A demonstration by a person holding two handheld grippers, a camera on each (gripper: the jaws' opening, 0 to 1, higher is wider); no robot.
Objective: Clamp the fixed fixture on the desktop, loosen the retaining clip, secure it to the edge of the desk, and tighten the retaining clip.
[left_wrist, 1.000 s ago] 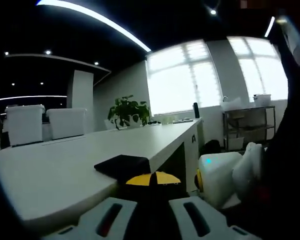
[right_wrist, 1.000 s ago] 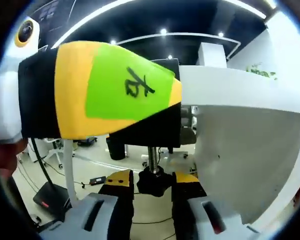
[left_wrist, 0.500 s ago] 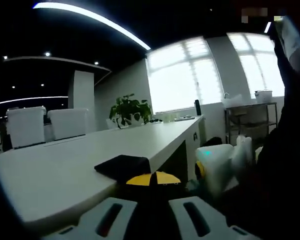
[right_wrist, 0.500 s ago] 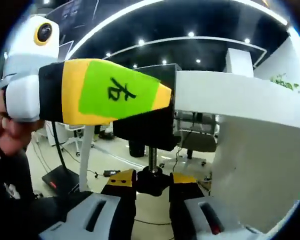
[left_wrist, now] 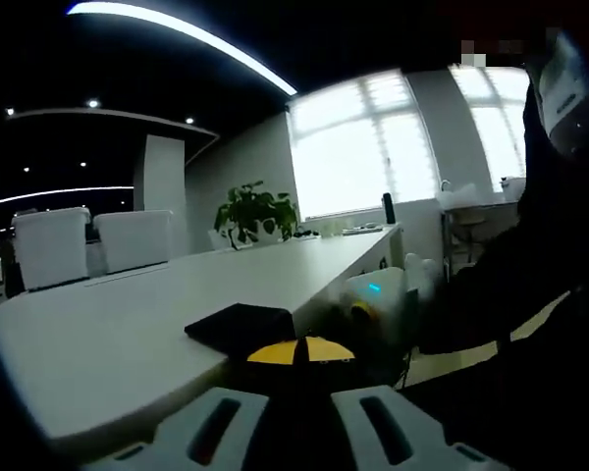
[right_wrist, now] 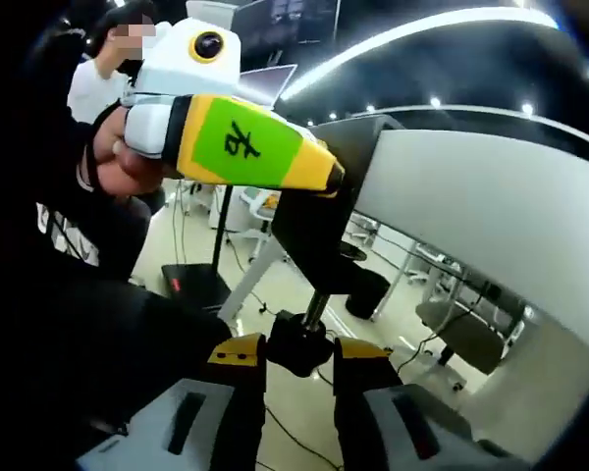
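The black clamp fixture (left_wrist: pixel 240 325) sits over the edge of the white desk (left_wrist: pixel 128 324), its top plate lying on the desktop. My left gripper (left_wrist: pixel 299 353), with yellow tips, is shut on it. In the right gripper view the fixture's body (right_wrist: pixel 319 231) hangs below the desk edge (right_wrist: pixel 471 196), and the left gripper (right_wrist: pixel 336 178), marked yellow and green, grips its upper end. Under the fixture a threaded screw (right_wrist: pixel 316 306) ends in a black knob (right_wrist: pixel 294 343). My right gripper (right_wrist: pixel 296 353) is shut on that knob. The right gripper's white body (left_wrist: pixel 373 297) shows beside the desk edge.
A potted plant (left_wrist: pixel 253 216), a dark bottle (left_wrist: pixel 387 211) and white chair backs (left_wrist: pixel 49 245) stand along the far side of the desk. A person in dark clothes (right_wrist: pixel 59 255) stands close on the left. Below are open floor, a black stand base (right_wrist: pixel 191 285) and office chairs (right_wrist: pixel 461 339).
The right gripper view has swung and rolled around the knob while its jaws stay shut on it. In the left gripper view the right gripper's body has moved left, closer under the desk edge.
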